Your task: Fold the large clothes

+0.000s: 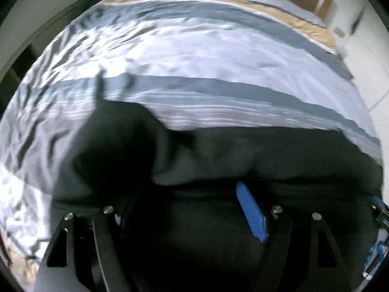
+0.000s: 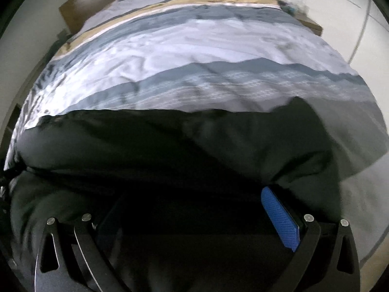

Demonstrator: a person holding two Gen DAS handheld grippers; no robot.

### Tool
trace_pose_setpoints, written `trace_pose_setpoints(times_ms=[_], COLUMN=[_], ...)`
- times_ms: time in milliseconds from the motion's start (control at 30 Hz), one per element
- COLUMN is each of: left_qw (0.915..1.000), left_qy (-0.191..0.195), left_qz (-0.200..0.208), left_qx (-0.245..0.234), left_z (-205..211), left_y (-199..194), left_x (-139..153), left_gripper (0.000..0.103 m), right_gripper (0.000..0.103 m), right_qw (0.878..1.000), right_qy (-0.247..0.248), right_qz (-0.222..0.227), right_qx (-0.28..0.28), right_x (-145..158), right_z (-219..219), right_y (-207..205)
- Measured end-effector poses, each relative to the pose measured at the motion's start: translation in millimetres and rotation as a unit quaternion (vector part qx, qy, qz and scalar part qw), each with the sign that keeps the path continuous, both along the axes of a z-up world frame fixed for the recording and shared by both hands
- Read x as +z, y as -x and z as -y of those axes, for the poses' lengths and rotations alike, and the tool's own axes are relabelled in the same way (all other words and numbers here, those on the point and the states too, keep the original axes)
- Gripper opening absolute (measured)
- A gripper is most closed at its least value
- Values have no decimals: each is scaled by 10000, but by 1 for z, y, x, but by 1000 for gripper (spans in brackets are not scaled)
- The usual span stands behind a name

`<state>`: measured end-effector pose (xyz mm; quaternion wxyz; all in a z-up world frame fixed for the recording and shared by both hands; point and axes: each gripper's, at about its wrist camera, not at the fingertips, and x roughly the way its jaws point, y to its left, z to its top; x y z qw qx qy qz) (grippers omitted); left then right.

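Observation:
A large dark grey-green garment (image 1: 243,153) lies in a thick bunch along the near side of the bed. My left gripper (image 1: 184,194) has its jaws set wide around a folded edge of it. Cloth fills the whole gap and covers the left finger, so only the blue pad (image 1: 250,211) of the right finger shows. The right wrist view gives the same picture. The garment (image 2: 170,141) bulges over my right gripper (image 2: 187,202), one blue pad (image 2: 279,219) shows against the cloth, and the other finger is buried. A loose corner sticks up at the garment's left end.
The garment rests on a bed with a striped duvet (image 1: 194,48) in white, grey-blue and tan (image 2: 194,48). A wooden headboard (image 2: 80,2) stands at the far end, and a low wooden bedside unit (image 2: 311,24) is at the far right. Pale floor (image 2: 364,206) runs along the bed's right side.

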<state>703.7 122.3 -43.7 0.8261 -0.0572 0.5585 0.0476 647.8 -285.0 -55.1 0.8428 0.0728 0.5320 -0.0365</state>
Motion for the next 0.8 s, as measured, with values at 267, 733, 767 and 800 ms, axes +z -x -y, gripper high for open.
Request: trace_pose_setpoints(times_ms=[267, 733, 767, 800], left_qw=[9992, 9954, 9953, 9953], left_qy=[-300, -378, -373, -377], left_qz=[173, 837, 849, 854], left_qx=[218, -274, -266, -268], left_z=[-44, -6, -7, -8], left_y=[41, 131, 134, 136], left_x=[32, 29, 27, 26], left_gripper=[74, 74, 74, 74], right_gripper=[102, 102, 102, 102], right_qw=[9979, 9968, 9971, 9975], right_qy=[452, 377, 358, 354], right_qz=[1, 316, 308, 299], right_qx=[-474, 624, 591, 539], right_x=[22, 36, 32, 29], right_z=[29, -58, -58, -55], right_y=[28, 92, 93, 94])
